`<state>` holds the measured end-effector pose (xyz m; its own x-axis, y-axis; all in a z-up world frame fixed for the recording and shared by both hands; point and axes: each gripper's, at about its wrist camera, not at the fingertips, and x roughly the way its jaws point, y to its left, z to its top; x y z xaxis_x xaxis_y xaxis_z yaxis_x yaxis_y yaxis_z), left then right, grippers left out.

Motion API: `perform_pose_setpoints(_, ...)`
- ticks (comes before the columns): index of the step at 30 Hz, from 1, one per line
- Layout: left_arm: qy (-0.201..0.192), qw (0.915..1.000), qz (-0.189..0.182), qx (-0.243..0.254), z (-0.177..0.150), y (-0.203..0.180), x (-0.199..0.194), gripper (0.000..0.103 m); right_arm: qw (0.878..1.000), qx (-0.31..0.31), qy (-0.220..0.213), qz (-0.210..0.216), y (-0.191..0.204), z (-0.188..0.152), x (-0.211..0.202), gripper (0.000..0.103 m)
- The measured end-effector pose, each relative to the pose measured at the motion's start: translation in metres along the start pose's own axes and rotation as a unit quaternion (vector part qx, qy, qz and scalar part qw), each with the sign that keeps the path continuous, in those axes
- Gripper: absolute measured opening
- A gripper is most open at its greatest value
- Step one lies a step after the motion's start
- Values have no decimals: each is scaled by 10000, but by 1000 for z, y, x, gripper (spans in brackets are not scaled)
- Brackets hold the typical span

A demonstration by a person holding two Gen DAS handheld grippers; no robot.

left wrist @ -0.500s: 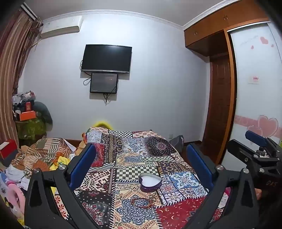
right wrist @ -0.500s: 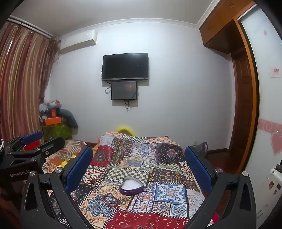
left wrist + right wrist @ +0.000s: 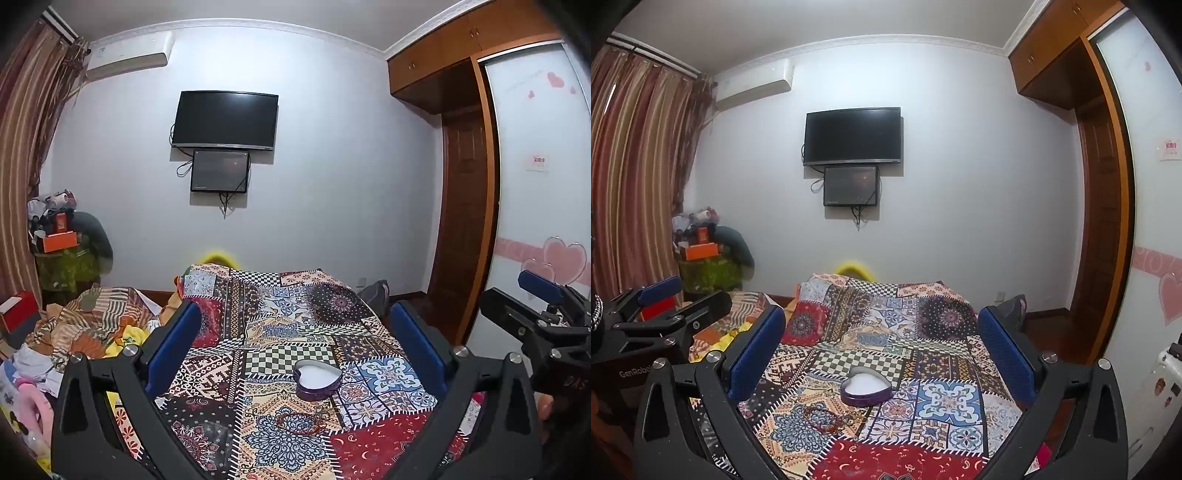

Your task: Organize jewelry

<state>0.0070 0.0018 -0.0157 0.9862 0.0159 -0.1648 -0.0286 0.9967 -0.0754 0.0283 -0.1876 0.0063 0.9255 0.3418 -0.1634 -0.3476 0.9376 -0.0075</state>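
Both hand-held grippers are hovering above the near end of a bed covered by a multicoloured patchwork quilt (image 3: 295, 332), and neither is touching anything. The left gripper (image 3: 295, 354) is standing wide open, its blue-padded fingers (image 3: 173, 347) framing the work area with nothing between them. The right gripper (image 3: 879, 354) is likewise spread wide and is carrying nothing; in the left wrist view it is showing at the far right edge, level with its partner.

A small purple heart-shaped tin with a white lining (image 3: 317, 378) is sitting lidless on the quilt, mouth upward, presumably so that items can be dropped straight in. Its pointed tip is facing roughly right in the scene and its lobes left, so its long axis is running left to right across the bed. Just nearer than the tin and slightly to its left, a reddish-brown beaded bracelet (image 3: 301, 422) is lying flat as a loose, slightly oval loop; its longer axis is also running left to right, and a fine chain or second strand seems to be tangled at its right side, too small to resolve. Bracelet and tin are close but apart.

The wide opening and centred aim are suggesting an approach stage: either gripper is positioned to descend on the bracelet, which will likely sag when lifted.
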Motion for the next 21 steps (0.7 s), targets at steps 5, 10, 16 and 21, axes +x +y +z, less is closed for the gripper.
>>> perform_pose_setpoints(5,31,10000,26,-38,4,2,1,103,10000,24,40,-14,1,0,2,103)
perform_pose_setpoints(10,60,10000,44,-47,4,3,1,103,10000,27,71,-10,-1,3,2,103)
perform_pose_setpoints(16,109,9999,30,1,5,0,1,103,10000,34,77,-8,-1,3,3,103)
perform_pose_setpoints(21,98,9999,8,32,7,-3,0,103,10000,32,90,-13,-2,1,4,103)
